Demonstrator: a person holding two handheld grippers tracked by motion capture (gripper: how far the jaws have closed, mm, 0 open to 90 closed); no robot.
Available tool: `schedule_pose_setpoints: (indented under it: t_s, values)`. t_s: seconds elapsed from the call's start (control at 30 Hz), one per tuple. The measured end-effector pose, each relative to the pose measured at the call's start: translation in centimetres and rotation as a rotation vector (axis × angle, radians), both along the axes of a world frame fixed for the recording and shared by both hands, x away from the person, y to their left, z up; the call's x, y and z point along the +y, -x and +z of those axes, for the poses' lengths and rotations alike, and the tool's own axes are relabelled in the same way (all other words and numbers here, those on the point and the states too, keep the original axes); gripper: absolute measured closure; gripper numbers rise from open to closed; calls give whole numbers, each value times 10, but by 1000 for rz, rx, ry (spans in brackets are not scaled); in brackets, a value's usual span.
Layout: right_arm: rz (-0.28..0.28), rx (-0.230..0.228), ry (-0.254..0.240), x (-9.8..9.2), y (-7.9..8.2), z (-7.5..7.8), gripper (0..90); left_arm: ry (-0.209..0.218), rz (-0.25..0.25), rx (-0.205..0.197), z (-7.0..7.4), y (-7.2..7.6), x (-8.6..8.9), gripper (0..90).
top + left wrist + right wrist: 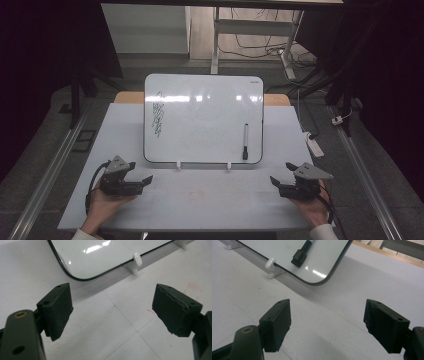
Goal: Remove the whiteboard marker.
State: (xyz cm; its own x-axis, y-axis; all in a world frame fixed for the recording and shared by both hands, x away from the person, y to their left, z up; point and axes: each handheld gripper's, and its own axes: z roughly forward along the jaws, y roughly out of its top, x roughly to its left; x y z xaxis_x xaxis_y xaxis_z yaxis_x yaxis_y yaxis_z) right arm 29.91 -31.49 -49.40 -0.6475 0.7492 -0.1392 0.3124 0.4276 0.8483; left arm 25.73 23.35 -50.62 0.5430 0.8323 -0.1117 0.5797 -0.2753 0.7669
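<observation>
A small whiteboard (202, 117) leans on two white clips (178, 165) at the middle of the table, with a black scribble (158, 114) on its left side. A black marker (245, 141) sticks to its right side, cap end down (299, 258). My left gripper (143, 173) rests in a hand at the front left, open, nothing between its jaws; the whiteboard's lower left corner (75, 275) lies ahead of it. My right gripper (281, 173) rests in a hand at the front right, open and holding nothing, facing the board's lower right corner (322, 280).
The white table top (200, 200) carries faint red marks (192, 287) in front of the board. A wooden edge (277, 99) shows behind the board. A power strip (315, 144) and cables lie on the floor to the right; desk legs (216, 40) stand beyond.
</observation>
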Motion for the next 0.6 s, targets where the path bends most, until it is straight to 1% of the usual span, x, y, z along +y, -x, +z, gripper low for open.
schedule_pose_setpoints:
  t_s: [0.2, 0.33, 0.47, 0.6]
  values:
    - [-15, -30, 0, 2, 3, 1, 224, -5, -5, -4, 1, 0, -1, 173]
    - [-29, -50, 8, 8, 4, 6, 233, -4, -8, -6, 2, 1, -2, 173]
    - [-48, -52, -7, 17, 0, 22, 263, -9, -15, -3, 3, 1, -3, 173]
    - [-65, -56, -19, 35, -10, 42, 273, -13, -18, 3, 3, 1, -4, 173]
